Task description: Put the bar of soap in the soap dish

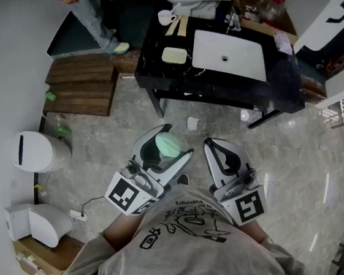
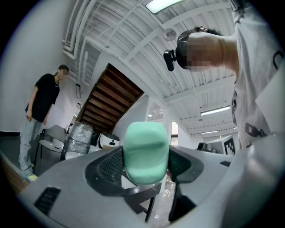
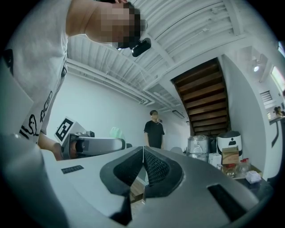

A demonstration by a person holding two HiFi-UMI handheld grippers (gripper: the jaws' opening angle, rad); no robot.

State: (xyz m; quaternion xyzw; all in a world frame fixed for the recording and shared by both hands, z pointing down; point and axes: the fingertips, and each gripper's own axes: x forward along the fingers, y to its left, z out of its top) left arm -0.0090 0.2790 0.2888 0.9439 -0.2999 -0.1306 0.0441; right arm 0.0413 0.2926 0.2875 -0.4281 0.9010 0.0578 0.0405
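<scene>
Between jaws of the left tool (image 1: 169,147) sits soap (image 2: 146,153).

Table (image 1: 150,56): black top on a dark frame, standing on the floor.
- White rectangular sink basin (image 1: 229,55), set into the right part of the top, with a tap (image 1: 233,21) at its far edge.
- Soap dish (image 1: 174,55), pale green, just left of the basin and apart from it.
- White cup (image 1: 166,17), at the far left corner.
- Two light wooden strips (image 1: 178,26), beside the cup.

Floor (image 1: 116,134): grey, marbled, glossy.
- Dark wooden slatted platform (image 1: 83,85), left of the table.
- White rounded bin (image 1: 35,151), near the left wall.
- White casing (image 1: 36,222), nearer than the bin; its kind cannot be told.
- Small white object (image 1: 193,123), in front of the table; too small to identify.
</scene>
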